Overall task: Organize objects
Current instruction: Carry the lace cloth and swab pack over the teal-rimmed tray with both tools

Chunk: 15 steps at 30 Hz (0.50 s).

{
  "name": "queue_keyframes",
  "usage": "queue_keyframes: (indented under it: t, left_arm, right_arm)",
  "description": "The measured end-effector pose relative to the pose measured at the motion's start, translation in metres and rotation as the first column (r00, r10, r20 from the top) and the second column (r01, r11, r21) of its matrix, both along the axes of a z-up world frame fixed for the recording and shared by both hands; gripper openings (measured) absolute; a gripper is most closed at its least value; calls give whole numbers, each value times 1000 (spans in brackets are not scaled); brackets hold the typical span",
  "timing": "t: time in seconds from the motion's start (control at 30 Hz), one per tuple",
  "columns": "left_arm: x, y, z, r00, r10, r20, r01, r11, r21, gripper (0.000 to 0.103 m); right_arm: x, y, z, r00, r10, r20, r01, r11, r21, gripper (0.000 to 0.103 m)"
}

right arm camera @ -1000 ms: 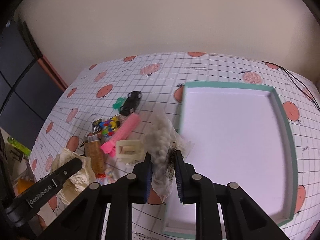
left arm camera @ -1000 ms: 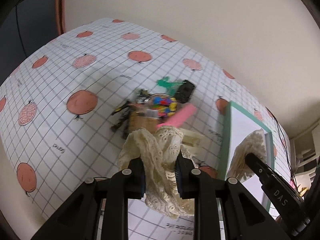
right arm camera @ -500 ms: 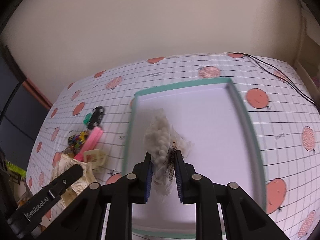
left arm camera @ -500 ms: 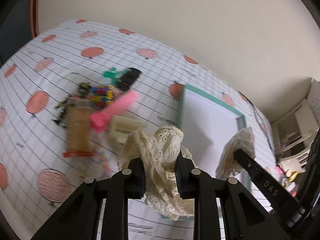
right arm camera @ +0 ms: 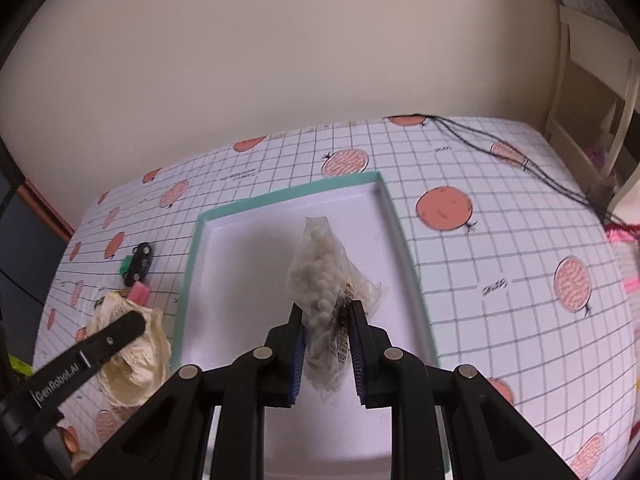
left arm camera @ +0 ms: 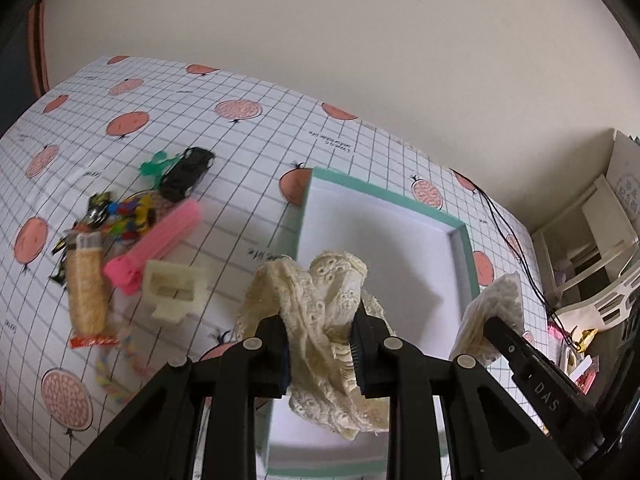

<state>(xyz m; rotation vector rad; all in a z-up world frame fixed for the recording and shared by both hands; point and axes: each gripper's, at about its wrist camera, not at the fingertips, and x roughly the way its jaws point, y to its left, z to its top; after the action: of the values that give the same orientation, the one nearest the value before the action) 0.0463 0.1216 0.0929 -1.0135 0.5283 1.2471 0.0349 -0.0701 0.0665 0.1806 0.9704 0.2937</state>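
Here left tongs (left arm camera: 320,344) clamp lace cloth (left arm camera: 324,300) at the tray's rim (left arm camera: 300,216); right tongs (right arm camera: 326,344) clamp a bead bag (right arm camera: 320,280) inside.

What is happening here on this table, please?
A person is tidying small things into a teal-edged tray. The left gripper is shut on a cream lace cloth, held over the tray's near left edge. The right gripper is shut on a clear bag of white beads, held above the tray's inside. A toy car, a pink stick and other bits lie left of the tray.
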Motion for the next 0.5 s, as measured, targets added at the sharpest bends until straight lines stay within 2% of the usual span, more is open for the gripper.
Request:
queue_keyframes:
  t: [0.27,0.5]
  left_arm:
    - [24,26,-7,995,-84,-54,86,996,32,26]
    - [36,49,-19,991,-129,-36,131,990,43,26]
  right_arm:
    - [21,5,-1,999,-4,41,5,1000,-22,22]
    - [38,11,-8,998,-5,68,9,998,-61,22]
